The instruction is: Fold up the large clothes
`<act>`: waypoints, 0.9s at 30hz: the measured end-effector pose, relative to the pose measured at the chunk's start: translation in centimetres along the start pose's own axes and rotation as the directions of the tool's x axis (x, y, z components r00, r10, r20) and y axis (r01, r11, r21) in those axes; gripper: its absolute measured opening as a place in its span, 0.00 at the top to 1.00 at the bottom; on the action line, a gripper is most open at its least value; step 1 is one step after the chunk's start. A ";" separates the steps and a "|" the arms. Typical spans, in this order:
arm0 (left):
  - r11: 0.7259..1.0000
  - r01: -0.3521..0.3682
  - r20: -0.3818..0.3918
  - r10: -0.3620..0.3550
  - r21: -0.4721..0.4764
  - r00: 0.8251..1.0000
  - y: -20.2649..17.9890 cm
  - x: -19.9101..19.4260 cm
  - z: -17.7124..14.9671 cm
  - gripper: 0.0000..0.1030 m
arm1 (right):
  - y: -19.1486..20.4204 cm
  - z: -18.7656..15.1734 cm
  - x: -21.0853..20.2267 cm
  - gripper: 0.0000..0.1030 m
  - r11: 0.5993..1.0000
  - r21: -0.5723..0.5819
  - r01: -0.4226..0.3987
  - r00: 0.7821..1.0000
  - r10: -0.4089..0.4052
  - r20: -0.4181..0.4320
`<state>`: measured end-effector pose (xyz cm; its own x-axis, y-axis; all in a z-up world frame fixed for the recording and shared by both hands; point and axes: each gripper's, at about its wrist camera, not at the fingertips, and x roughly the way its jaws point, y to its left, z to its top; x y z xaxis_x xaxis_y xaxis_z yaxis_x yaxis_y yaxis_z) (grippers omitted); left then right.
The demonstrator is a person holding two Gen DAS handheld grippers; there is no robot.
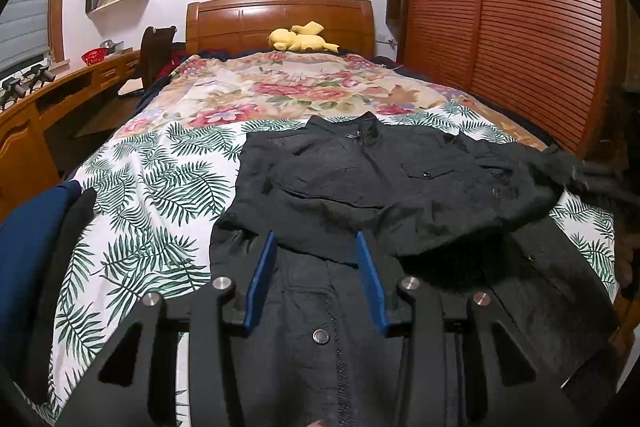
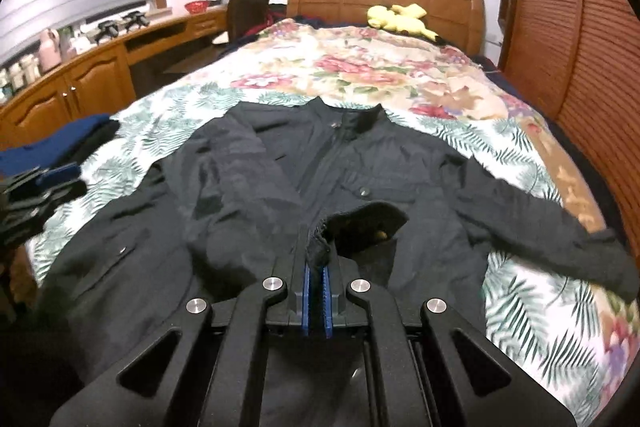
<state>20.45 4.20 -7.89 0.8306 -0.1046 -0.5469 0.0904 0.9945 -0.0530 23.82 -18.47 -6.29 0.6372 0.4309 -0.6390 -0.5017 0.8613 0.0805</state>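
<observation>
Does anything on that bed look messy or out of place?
The jacket lies lopsided: one sleeve is folded across its front, the other sprawls sideways. The right tool pinches a cuff; the left tool is open.

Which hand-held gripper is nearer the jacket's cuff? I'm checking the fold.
Right. The right hand-held gripper is shut on the cuff; the left hand-held gripper hovers open over the jacket's lower front.

**Left wrist: jaws spread over jacket**

My left gripper (image 1: 316, 259) hangs wide apart above the black jacket (image 1: 400, 187). Jacket lies on the leaf-print sheet (image 1: 160, 187); one sleeve folded across its chest. Yellow plush (image 1: 300, 39) far beyond jacket's collar.
</observation>
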 end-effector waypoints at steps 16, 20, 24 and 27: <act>1.000 0.021 0.054 -0.021 -0.005 0.998 -0.3 -1.3 0.0 0.61 | 3.6 -6.6 -3.4 0.72 0.999 -0.004 -0.041 0.996 0.040 -0.083; 0.998 0.060 0.067 -0.060 0.012 0.996 -1.0 -1.9 0.2 0.61 | 3.1 -5.7 -4.7 0.64 0.999 -0.002 -0.035 0.999 0.035 -0.024; 0.996 0.082 0.082 -0.085 0.029 0.993 -2.1 -2.5 0.2 0.59 | 2.6 -5.4 -3.9 0.63 1.000 -0.014 -0.021 1.000 0.021 -0.019; 0.994 0.102 0.073 -0.105 0.040 0.992 -3.2 -2.4 0.1 0.58 | 2.1 -5.9 -1.7 0.63 0.999 0.002 -0.036 0.998 0.036 -0.056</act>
<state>18.27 1.28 -6.30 0.8544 -0.2085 -0.4759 0.1969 0.9776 -0.0749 18.17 -18.99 -9.55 0.5847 0.4460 -0.6777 -0.5230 0.8458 0.1054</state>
